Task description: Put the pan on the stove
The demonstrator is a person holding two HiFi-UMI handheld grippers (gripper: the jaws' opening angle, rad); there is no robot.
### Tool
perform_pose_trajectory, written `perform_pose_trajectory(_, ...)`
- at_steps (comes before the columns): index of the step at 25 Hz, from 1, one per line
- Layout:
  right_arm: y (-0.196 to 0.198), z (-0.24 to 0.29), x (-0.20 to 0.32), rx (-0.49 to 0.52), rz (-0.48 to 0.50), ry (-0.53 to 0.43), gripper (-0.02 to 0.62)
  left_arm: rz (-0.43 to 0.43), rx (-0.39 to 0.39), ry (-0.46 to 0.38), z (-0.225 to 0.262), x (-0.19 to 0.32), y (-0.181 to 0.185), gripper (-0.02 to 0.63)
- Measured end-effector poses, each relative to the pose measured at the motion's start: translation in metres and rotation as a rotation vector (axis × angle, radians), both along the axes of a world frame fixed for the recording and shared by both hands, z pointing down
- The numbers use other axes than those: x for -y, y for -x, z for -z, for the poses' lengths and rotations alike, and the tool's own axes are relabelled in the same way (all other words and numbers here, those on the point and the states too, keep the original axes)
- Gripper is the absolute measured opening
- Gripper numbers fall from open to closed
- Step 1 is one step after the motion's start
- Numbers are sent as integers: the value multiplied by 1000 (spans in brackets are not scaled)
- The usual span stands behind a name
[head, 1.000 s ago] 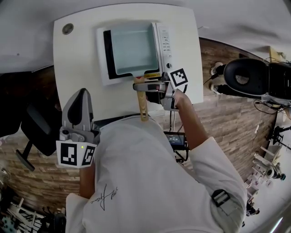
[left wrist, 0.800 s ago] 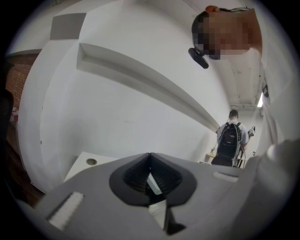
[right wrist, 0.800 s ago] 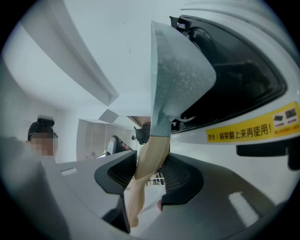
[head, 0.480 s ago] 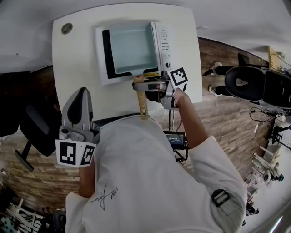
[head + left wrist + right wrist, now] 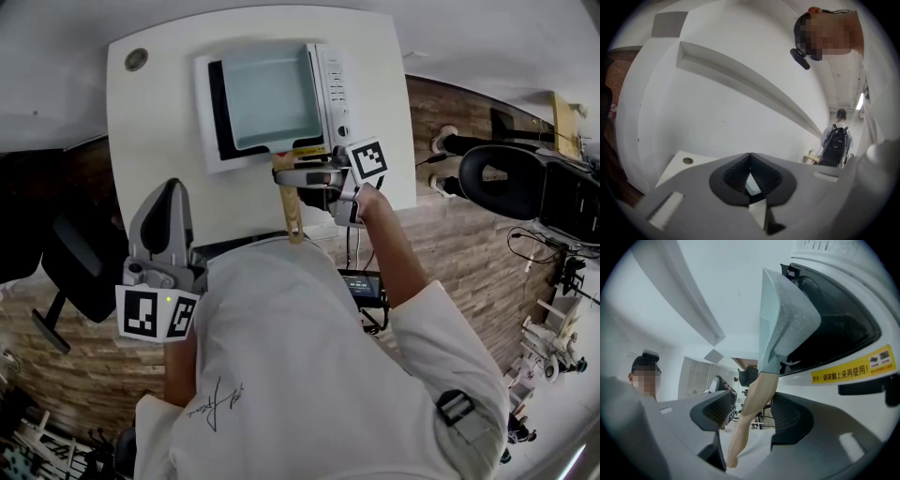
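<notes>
Our right gripper (image 5: 305, 176) is opening, its jaws spread on either side of the wooden handle (image 5: 752, 408) and clear of it. The pan (image 5: 272, 98) sits on the stove (image 5: 336, 84) on the counter (image 5: 159, 169), with the handle pointing back toward us. Our left gripper (image 5: 164, 225), pressed together, hangs well apart. We cannot tell whether the pan lies flat.

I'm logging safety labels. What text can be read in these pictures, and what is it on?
"警告!鍋架翻上來再使用": yellow sticker on the stove front.
Panel print on the stove: too small to read.
Shirt script: illegible.
</notes>
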State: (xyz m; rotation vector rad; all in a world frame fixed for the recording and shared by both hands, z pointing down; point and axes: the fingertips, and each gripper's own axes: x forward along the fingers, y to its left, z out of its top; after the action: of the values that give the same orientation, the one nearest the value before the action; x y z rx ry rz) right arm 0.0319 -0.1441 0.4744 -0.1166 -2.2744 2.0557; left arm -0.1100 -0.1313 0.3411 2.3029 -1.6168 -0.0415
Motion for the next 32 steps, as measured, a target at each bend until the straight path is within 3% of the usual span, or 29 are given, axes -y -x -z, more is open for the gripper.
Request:
perform_pose_trajectory(13,-40,-9,9,-104,-169,-74,238,-13,1,-28,7,-8,-11,3)
perform_pose_trajectory(20,-69,10,13,-207,-255,-236,234,-30,6,-46,9,-11,-21,3)
perform_pose_trajectory(26,-82,35,17,-301,-326,-404,177,-37,16,-54,14,-14,-28,3)
perform_pose_trajectory(29,-89,50,21,-330,-400,-462,75,-43,19,-61,17,-14,-30,3)
perform_pose_trajectory(32,-97,69,25,-332,-456,-512,53,-44,22,-74,21,-15,-32,3)
